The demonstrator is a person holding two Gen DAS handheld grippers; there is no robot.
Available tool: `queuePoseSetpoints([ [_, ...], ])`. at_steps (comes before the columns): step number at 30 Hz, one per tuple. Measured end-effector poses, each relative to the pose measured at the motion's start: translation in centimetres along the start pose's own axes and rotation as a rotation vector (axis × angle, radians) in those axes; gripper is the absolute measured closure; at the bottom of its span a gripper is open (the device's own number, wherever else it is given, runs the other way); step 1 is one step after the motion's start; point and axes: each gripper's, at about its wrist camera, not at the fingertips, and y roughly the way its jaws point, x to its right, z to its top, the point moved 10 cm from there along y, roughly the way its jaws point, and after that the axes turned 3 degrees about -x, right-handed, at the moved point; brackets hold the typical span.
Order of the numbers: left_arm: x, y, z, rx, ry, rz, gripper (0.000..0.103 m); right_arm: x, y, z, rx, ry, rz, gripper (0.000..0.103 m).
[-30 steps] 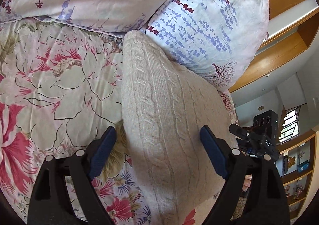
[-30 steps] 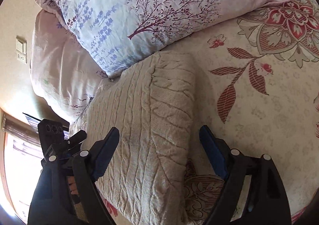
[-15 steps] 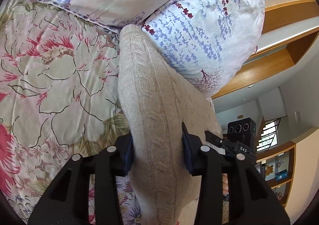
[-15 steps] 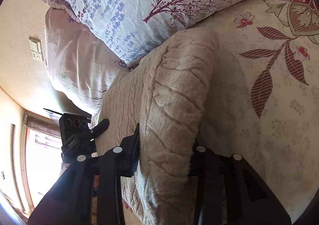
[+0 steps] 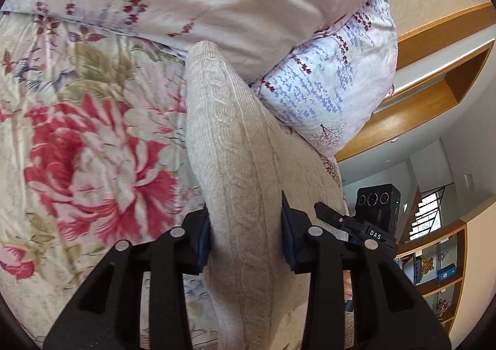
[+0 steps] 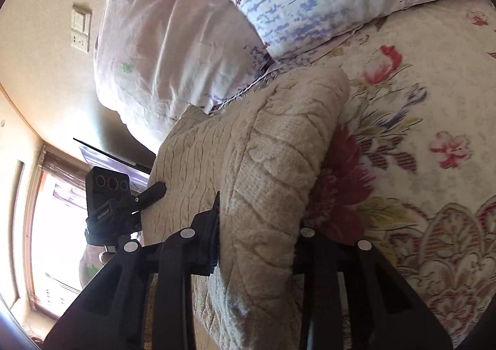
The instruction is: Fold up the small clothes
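The left tongs (image 5: 245, 235) are clamped on a folded edge of a cream cable-knit sweater (image 5: 235, 170), blue-lined fingers (image 5: 203, 238) pressing the bunched knit from either side. The right tongs (image 6: 257, 244) grip the sweater's (image 6: 263, 170) opposite edge the same way, the thick fold squeezed between the black fingers (image 6: 210, 235). The garment stretches between the two tools above a floral bedspread (image 5: 77, 148), its far end reaching towards two pillows (image 5: 328, 92) printed with lavender sprigs and a small tree. From the left wrist, the right tool's camera block (image 5: 376, 201) shows just beyond the sweater; from the right wrist, the left tool's camera (image 6: 107, 192) appears beside the knit. Wooden shelving (image 5: 434, 49) runs along the wall past the pillows, and a wall switch plate (image 6: 81, 27) sits above a bright window (image 6: 52, 241).
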Motion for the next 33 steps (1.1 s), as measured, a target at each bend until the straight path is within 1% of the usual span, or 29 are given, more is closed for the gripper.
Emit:
queuePoseSetpoints([
  [2, -1.9, 0.5, -0.1, -0.011, -0.041, 0.008, 0.064, 0.1, 1.2, -0.3, 0.006, -0.009, -0.044, 0.073],
  [3, -2.8, 0.9, -0.3, -0.015, -0.071, -0.001, 0.060, 0.3, 1.5, -0.4, 0.005, 0.008, -0.038, 0.071],
  [4, -3.4, 0.9, -0.4, -0.012, -0.088, -0.014, 0.059, 0.4, 1.5, -0.4, -0.004, 0.021, -0.028, 0.068],
  [5, -3.2, 0.7, -0.4, -0.005, -0.081, -0.014, 0.056, 0.6, 1.3, -0.5, -0.013, 0.028, -0.030, 0.067],
  [6, -3.1, 0.6, -0.4, -0.006, -0.071, 0.006, 0.051, 0.7, 0.9, -0.4, -0.014, 0.031, -0.036, 0.063],
  [7, -2.9, 0.5, -0.2, 0.005, -0.058, 0.027, 0.050, 0.9, 0.1, -0.2, -0.005, 0.032, -0.040, 0.059],
  [8, -2.7, 0.3, 0.2, 0.022, -0.043, 0.047, 0.046, 1.2, -0.8, 0.2, 0.017, 0.039, -0.041, 0.058],
  [9, -2.7, 0.2, 0.7, 0.035, -0.035, 0.064, 0.042, 1.4, -1.4, 0.9, 0.044, 0.055, -0.035, 0.054],
  [10, -2.7, 0.1, 1.3, 0.048, -0.039, 0.073, 0.041, 1.5, -1.9, 1.9, 0.074, 0.074, -0.023, 0.052],
  [11, -2.7, 0.0, 2.0, 0.061, -0.049, 0.075, 0.040, 1.8, -2.3, 2.9, 0.102, 0.088, -0.015, 0.052],
  [13, -3.1, 0.2, 3.5, 0.080, -0.072, 0.088, 0.040, 2.7, -2.5, 4.5, 0.128, 0.126, -0.022, 0.052],
  [14, -3.3, 0.6, 4.2, 0.084, -0.079, 0.097, 0.040, 3.0, -2.1, 5.2, 0.128, 0.144, -0.023, 0.052],
  [15, -3.4, 0.8, 4.7, 0.085, -0.083, 0.104, 0.041, 3.4, -1.7, 5.7, 0.125, 0.160, -0.028, 0.064],
  [16, -3.4, 1.1, 5.0, 0.086, -0.081, 0.113, 0.044, 3.6, -1.4, 5.7, 0.127, 0.152, -0.033, 0.085],
  [18, -3.1, 1.2, 5.3, 0.095, -0.030, 0.156, 0.059, 3.6, -2.1, 5.5, 0.164, 0.064, -0.115, 0.092],
  [19, -3.0, 1.2, 5.3, 0.100, 0.012, 0.188, 0.063, 3.7, -2.3, 5.4, 0.185, 0.031, -0.167, 0.093],
  [20, -3.0, 1.3, 5.4, 0.104, 0.042, 0.223, 0.067, 4.2, -2.5, 5.2, 0.194, 0.030, -0.207, 0.094],
  [21, -3.1, 1.4, 5.3, 0.106, 0.052, 0.245, 0.068, 4.8, -2.4, 5.0, 0.192, 0.051, -0.233, 0.094],
  [23, -3.4, 1.6, 5.3, 0.111, 0.065, 0.279, 0.068, 6.0, -1.8, 4.6, 0.183, 0.102, -0.255, 0.094],
  [25, -3.0, 1.7, 5.3, 0.116, 0.112, 0.326, 0.067, 5.9, -1.6, 4.6, 0.177, 0.091, -0.298, 0.093],
  [26, -2.9, 1.6, 5.2, 0.115, 0.126, 0.340, 0.066, 5.7, -1.8, 4.6, 0.171, 0.068, -0.334, 0.091],
  [27, -2.6, 1.1, 5.0, 0.122, 0.132, 0.341, 0.064, 5.3, -2.2, 4.6, 0.171, 0.042, -0.370, 0.083],
  [28, -2.2, 0.4, 4.8, 0.138, 0.138, 0.340, 0.063, 4.7, -2.8, 4.6, 0.190, 0.017, -0.405, 0.075],
  [29, -1.7, -0.6, 4.5, 0.159, 0.152, 0.345, 0.062, 4.0, -3.7, 4.4, 0.220, -0.007, -0.421, 0.073],
  [30, -1.0, -1.6, 4.1, 0.184, 0.177, 0.340, 0.062, 2.8, -4.8, 4.0, 0.249, -0.044, -0.411, 0.073],
  [31, -0.1, -2.6, 3.3, 0.206, 0.205, 0.313, 0.062, 1.4, -5.6, 3.4, 0.270, -0.087, -0.385, 0.073],
  [32, 0.9, -3.6, 2.4, 0.222, 0.231, 0.290, 0.060, -0.1, -6.2, 2.6, 0.287, -0.131, -0.358, 0.073],
  [33, 1.8, -4.3, 1.4, 0.234, 0.257, 0.270, 0.055, -1.6, -6.7, 1.6, 0.296, -0.176, -0.331, 0.073],
])
